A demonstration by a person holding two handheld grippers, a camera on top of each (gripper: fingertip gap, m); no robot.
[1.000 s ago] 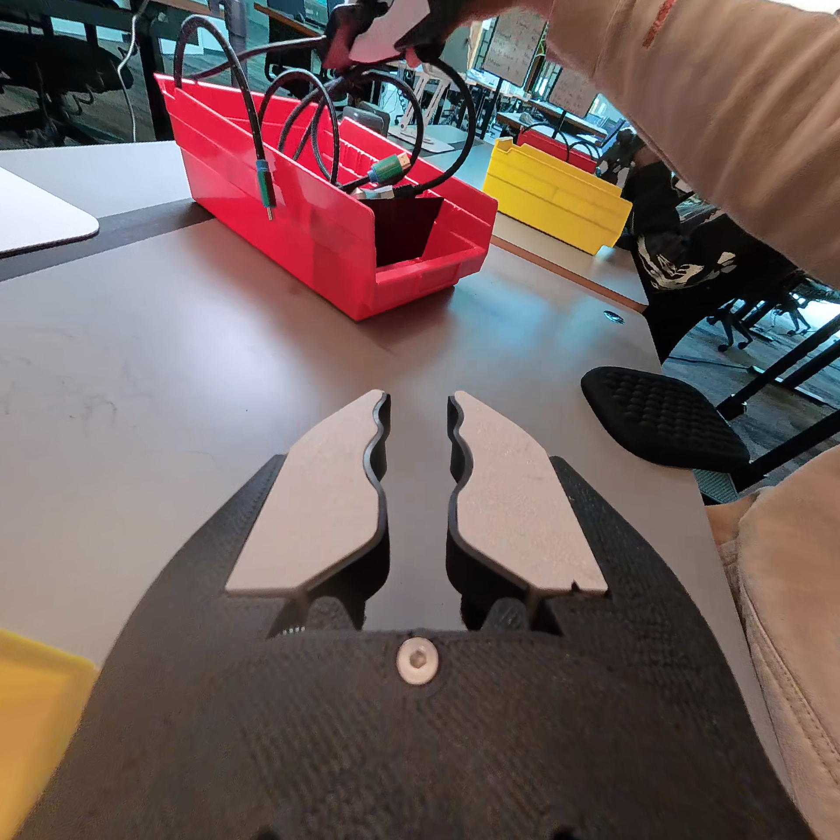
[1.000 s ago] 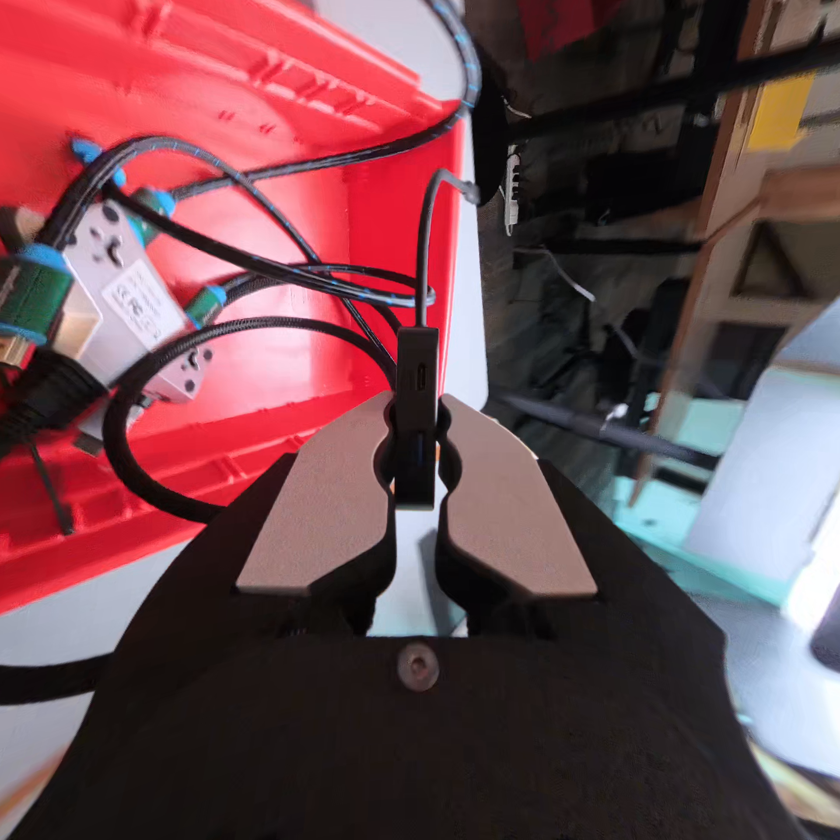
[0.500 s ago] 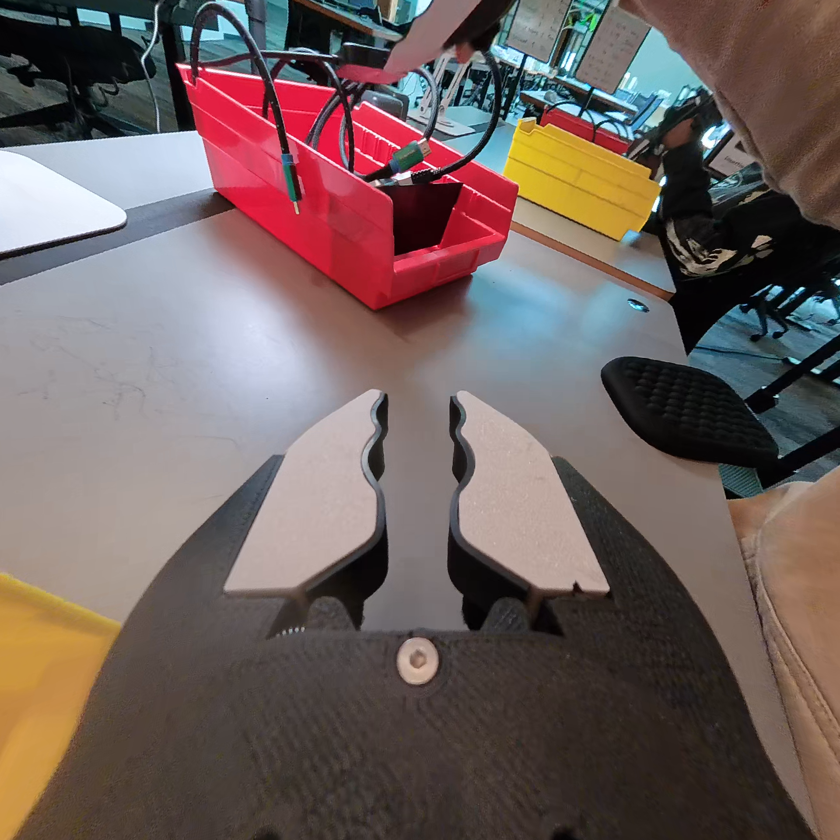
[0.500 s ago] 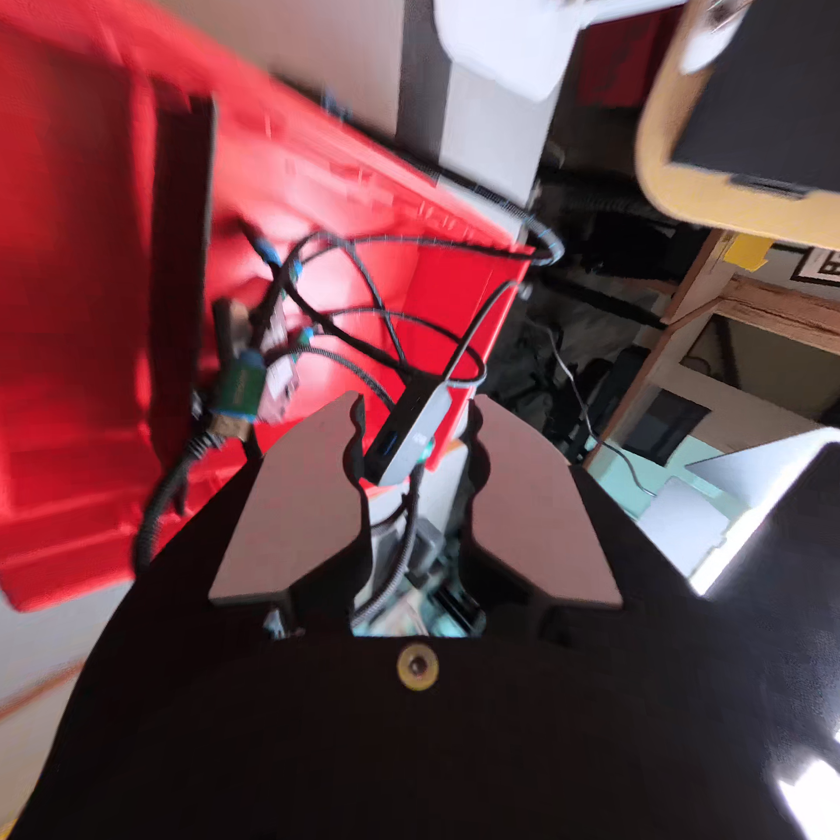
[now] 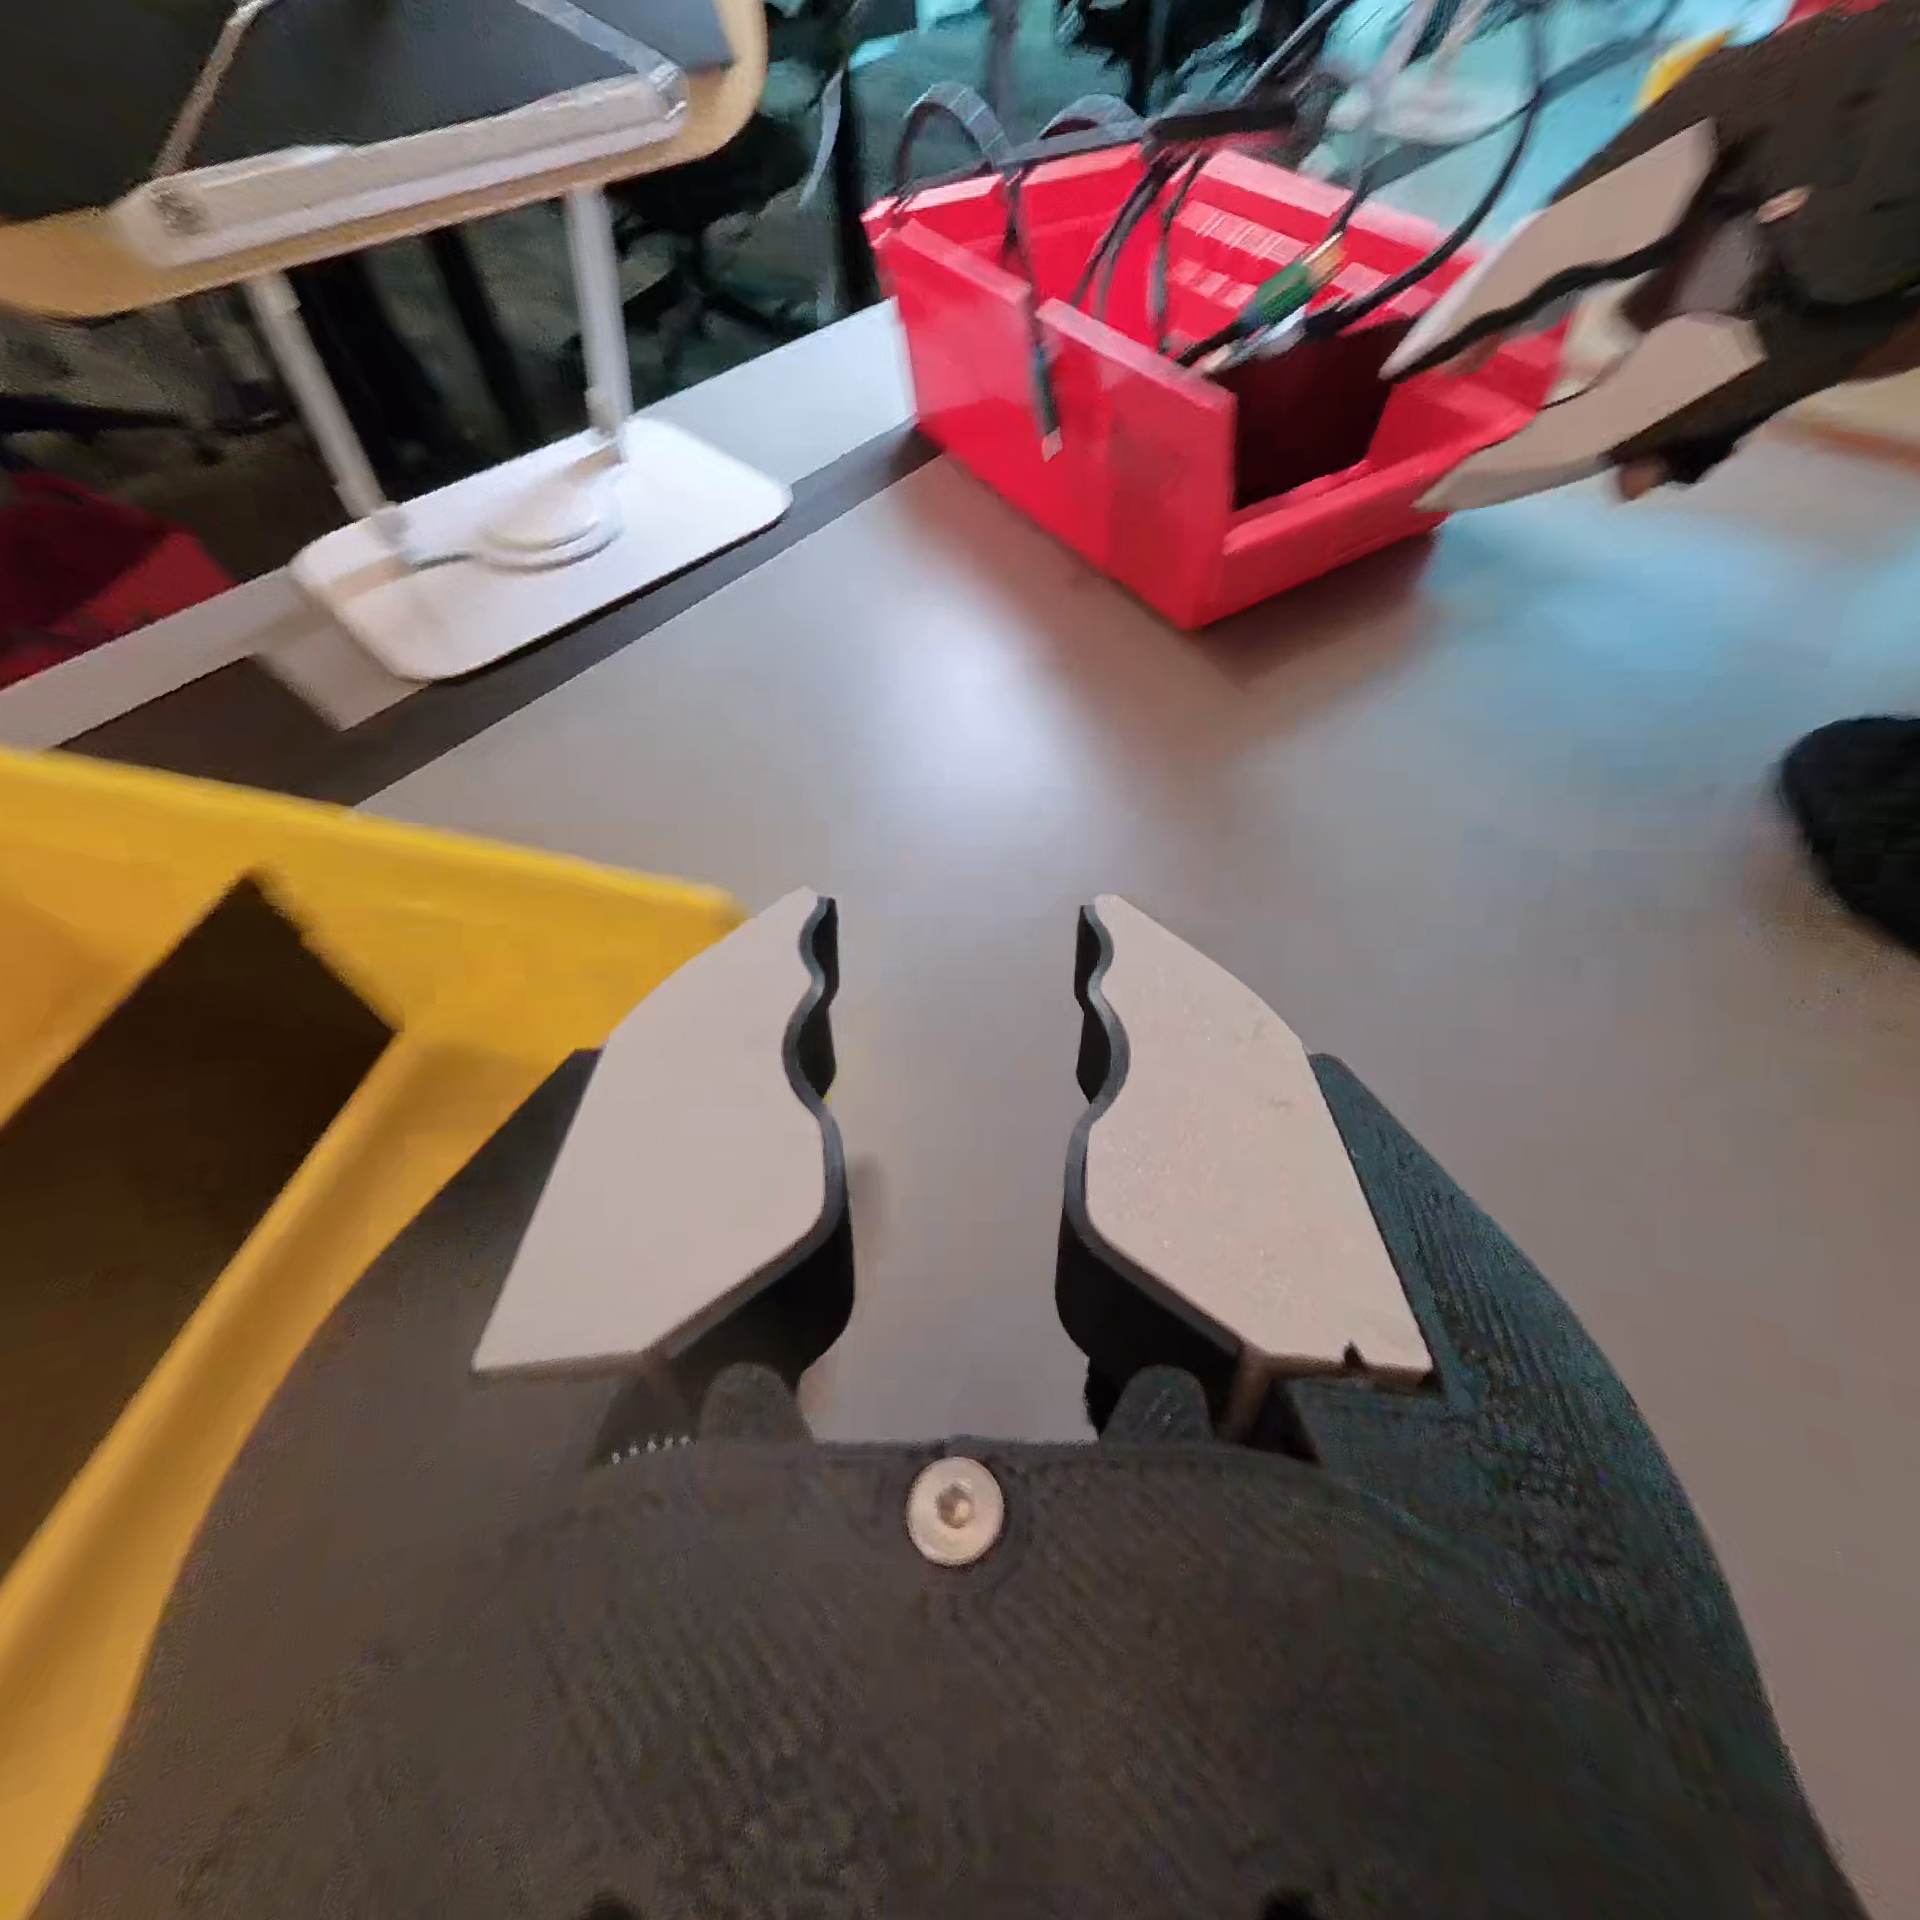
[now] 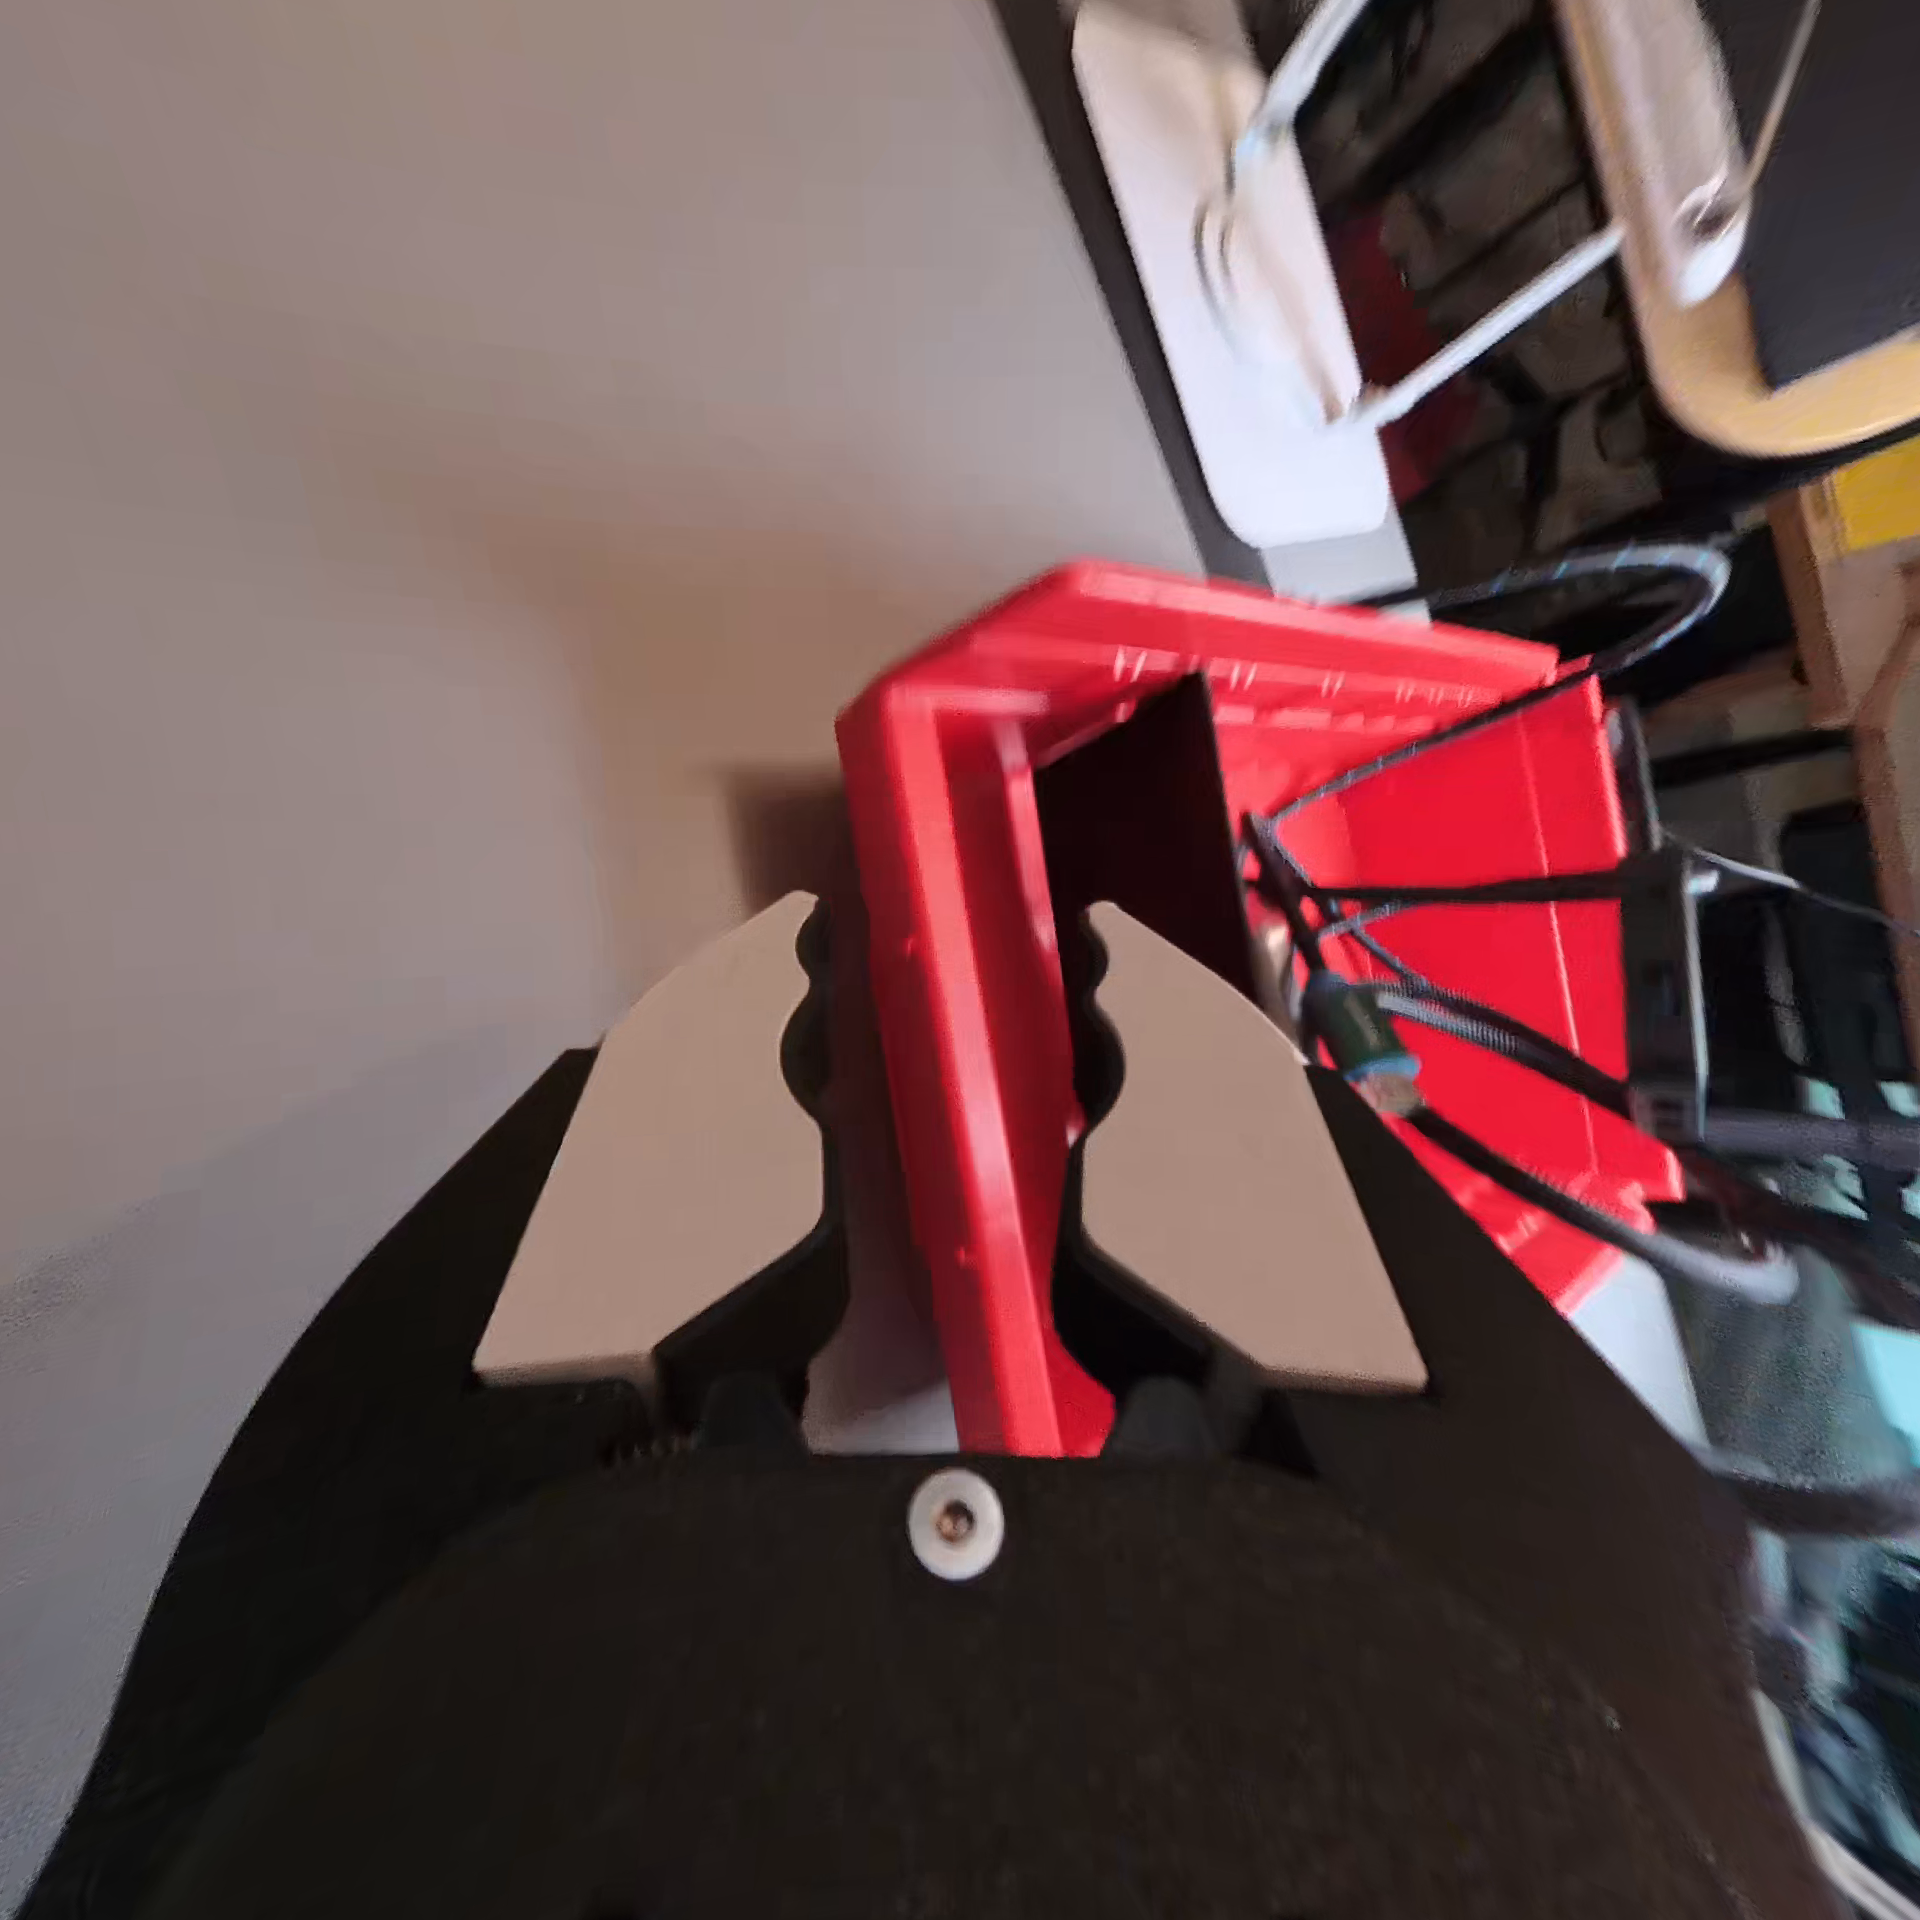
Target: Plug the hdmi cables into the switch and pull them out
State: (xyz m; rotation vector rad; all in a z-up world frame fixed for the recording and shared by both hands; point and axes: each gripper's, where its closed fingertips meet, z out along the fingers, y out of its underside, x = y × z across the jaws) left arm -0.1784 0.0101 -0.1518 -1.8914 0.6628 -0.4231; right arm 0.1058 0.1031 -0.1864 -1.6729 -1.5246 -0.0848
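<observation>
HDMI cables (image 5: 1226,260) tangled in red bin (image 5: 1122,447), no legible labels, left claw (image 5: 954,956) and right claw (image 6: 954,945) both apart, empty

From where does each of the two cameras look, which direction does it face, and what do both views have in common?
Left wrist view: sits on the left claw, low over the grey table, facing the red bin; its own open fingers show, and the right claw appears far right.
Right wrist view: sits on the right claw, rolled sideways, facing the red bin's front end; its open fingers show.
Shared: the red bin, black cables, the white stand base.
</observation>
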